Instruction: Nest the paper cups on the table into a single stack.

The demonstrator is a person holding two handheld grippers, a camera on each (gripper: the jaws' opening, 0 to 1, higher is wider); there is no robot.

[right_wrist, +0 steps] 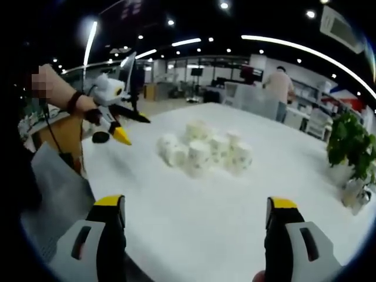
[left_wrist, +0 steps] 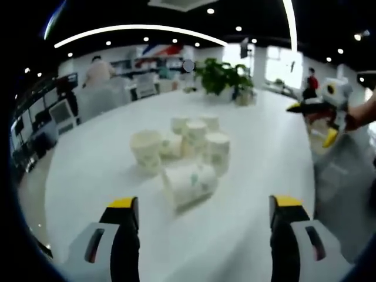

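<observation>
Paper cups [left_wrist: 185, 155] clustered unstacked on white table [left_wrist: 258, 153], one tipped over; left gripper [left_wrist: 205, 202] and right gripper [right_wrist: 197, 202] released, empty.

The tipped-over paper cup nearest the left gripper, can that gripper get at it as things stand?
Probably yes. The tipped-over cup lies on its side at the near edge of the cluster, bare table lies between it and the open left gripper, and nothing blocks the way.

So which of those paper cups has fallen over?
The cup nearest the left gripper, at the front of the cluster, lies on its side. The other cups behind it stand upright.
</observation>
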